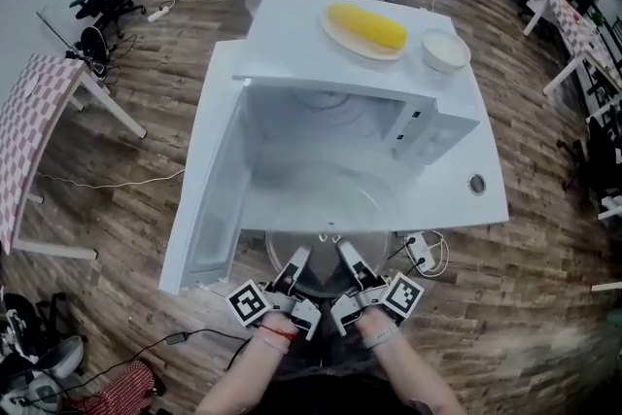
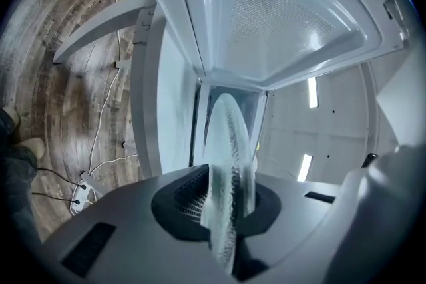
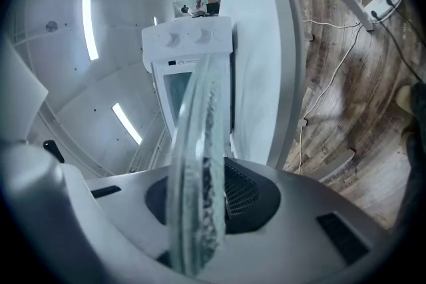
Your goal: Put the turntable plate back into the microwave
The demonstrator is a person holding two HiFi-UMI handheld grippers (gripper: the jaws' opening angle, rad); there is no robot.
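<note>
- The plate (image 1: 374, 256) lies flat just in front of the microwave (image 1: 321, 175), whose open cavity is straight ahead of both tools.
- The left tool (image 1: 297, 259) is clamped on the plate's near rim; the right tool (image 1: 347, 258), just beside it, grips the same rim.
- The door (image 1: 209, 199) hangs open to the left, out of the way.
- Both forearms point forward, hands close together. A straight, level push inward seems due next.

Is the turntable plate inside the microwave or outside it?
Outside. The left gripper and right gripper hold the turntable plate in front of the open microwave.
</note>
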